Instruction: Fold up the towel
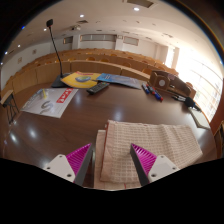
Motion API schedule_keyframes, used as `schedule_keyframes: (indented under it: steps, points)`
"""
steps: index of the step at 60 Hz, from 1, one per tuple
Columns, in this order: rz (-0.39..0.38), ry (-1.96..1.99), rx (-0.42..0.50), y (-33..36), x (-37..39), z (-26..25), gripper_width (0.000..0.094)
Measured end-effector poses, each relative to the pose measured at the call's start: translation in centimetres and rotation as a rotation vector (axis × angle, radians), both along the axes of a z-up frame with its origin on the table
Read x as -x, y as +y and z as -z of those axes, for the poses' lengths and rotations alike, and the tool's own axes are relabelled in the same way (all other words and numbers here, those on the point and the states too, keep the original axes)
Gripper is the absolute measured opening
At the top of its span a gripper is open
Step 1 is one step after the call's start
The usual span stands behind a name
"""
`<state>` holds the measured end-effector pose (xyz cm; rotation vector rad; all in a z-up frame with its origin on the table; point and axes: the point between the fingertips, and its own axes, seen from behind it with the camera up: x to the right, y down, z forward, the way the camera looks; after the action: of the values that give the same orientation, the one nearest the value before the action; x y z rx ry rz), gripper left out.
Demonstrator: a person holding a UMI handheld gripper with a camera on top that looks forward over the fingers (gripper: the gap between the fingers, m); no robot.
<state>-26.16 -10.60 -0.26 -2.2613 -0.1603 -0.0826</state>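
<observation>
The gripper [112, 160] is held low over a dark table [150, 110], levelled forward so that its two fingers reach out along the surface. The fingers stand released, well apart, and their magenta pads [80, 157] face each other across a wide gap. Each finger is a pale, angular wedge with a ribbed coloured insert.

The towel [125, 140] lies flat on the table between and just ahead of the fingers, with its near edge running under the gap. It is a beige, roughly rectangular cloth with a fine woven or ribbed texture and soft, slightly uneven edges. Neither pad can be seen pressing on it.

Well beyond the fingers, further down the glossy table, lie a yellow flat sheet [80, 78], a blue flat piece [120, 79] beside it, and a white printed sheet [47, 99] off to the left. To the right, far ahead, sits a brown bulky object [172, 84] whose shape is unclear
</observation>
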Motion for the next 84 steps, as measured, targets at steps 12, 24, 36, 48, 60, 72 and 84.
schedule_keyframes:
  steps: [12, 24, 36, 48, 60, 72, 84]
  points:
    - [-0.056, -0.014, -0.013, 0.8, 0.4, 0.4, 0.0343]
    - [-0.054, -0.053, -0.022, 0.7, -0.2, 0.2, 0.0039]
    - [-0.135, 0.272, 0.021, -3.4, 5.9, -4.3, 0.0038]
    - [-0.217, 0.591, -0.068, -5.0, 6.1, -16.4, 0.0040]
    - [-0.104, 0.498, -0.063, -0.8, -4.8, -12.8, 0.0159]
    - [-0.019, 0.246, -0.081, 0.8, -14.2, -8.3, 0.0848]
    - [-0.043, 0.161, -0.131, -2.9, -14.8, -12.3, 0.0853]
